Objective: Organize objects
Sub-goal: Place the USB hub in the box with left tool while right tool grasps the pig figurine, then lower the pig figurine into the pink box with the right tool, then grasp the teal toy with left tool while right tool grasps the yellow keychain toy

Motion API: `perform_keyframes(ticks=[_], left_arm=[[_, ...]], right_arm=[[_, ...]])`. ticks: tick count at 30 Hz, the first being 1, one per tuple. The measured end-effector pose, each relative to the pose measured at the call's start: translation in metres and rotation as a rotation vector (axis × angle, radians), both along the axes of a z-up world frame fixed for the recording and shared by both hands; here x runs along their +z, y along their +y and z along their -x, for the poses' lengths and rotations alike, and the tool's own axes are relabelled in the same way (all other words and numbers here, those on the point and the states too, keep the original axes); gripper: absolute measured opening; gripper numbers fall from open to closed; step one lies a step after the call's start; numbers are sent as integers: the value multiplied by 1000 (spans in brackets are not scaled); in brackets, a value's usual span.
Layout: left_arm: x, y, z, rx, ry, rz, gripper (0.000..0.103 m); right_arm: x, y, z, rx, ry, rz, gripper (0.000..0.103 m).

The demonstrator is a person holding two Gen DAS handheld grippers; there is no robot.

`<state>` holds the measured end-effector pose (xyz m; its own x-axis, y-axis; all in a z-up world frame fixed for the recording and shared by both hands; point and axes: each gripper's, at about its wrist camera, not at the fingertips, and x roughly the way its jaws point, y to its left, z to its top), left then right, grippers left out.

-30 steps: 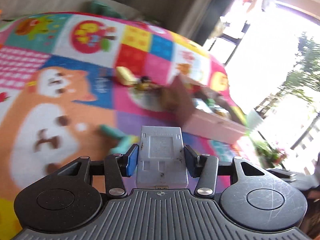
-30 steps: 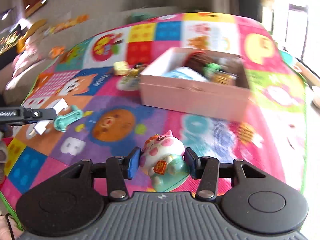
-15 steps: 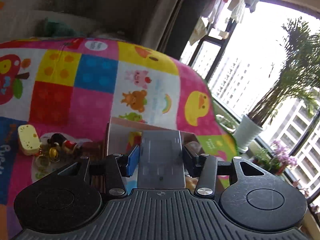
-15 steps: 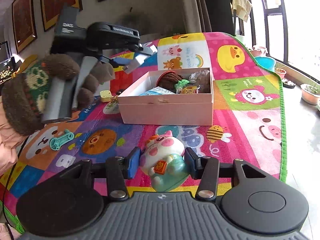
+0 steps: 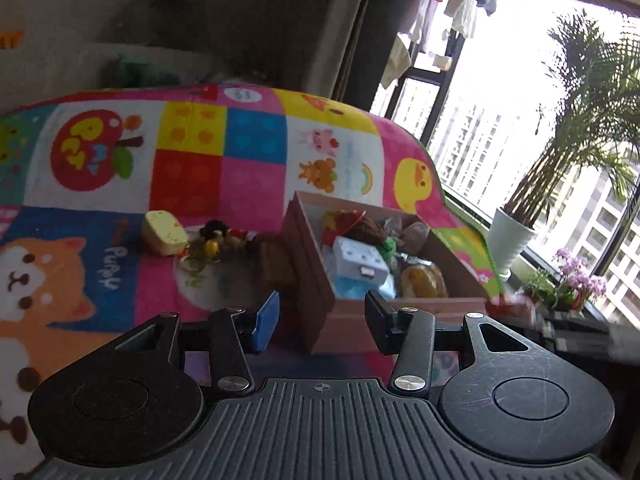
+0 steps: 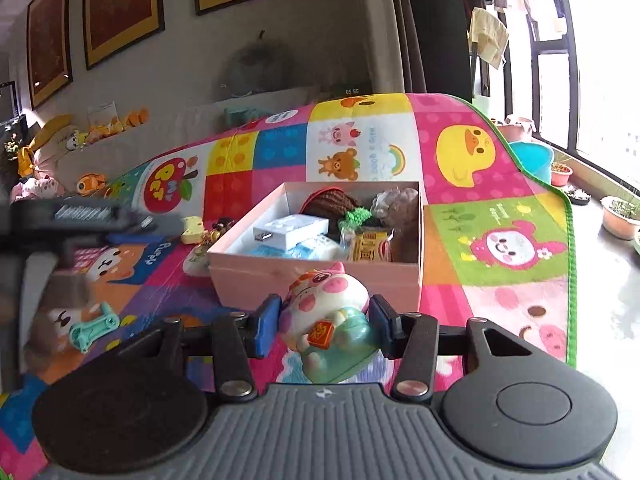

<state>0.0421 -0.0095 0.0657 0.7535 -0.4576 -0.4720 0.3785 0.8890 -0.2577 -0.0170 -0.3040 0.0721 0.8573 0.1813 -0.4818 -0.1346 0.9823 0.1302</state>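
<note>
The left gripper stands part open and empty. The right gripper clamps the pig toy, frame centre, just before the pink box; next, probably lift it over the near wall.

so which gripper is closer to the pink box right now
Left. The left gripper hangs right at the near corner of the pink box, jaws empty. The right gripper, clamping the pig figurine, sits a little short of the box's near wall.

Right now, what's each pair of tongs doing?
Left tongs: open, holding nothing.
Right tongs: closed on the pig figurine.
</note>
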Motion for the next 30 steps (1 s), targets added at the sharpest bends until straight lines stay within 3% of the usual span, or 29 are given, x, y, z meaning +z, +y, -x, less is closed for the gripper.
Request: perform_keyframes(ticks=[7,8,10,15,22,23,25,30], left_arm=[[-19,47,53,-2,30,-123,51],[-21,53,59,4,36,-136,51],[-24,62,66,28,46,-158,51],[-32,77,67,83,63,-175,51],[-43,71,36,154,96,-155,51],[-45,68,32,155,99,-167,49],[-50,62,26,149,104,-184,20],[-58,66,22,142,108,-180,15]], right_arm=[[17,3,-86,-43,22,-11,49],[17,4,-98,-51,40,-12,50],[17,8,-111,-63,79,-7,63],[17,22,-90,-39,53,2,80],[-1,54,-37,70,64,139,81],[-2,58,-32,86,61,155,81],[0,67,-25,113,49,176,81],[13,87,-32,162,29,177,81]])
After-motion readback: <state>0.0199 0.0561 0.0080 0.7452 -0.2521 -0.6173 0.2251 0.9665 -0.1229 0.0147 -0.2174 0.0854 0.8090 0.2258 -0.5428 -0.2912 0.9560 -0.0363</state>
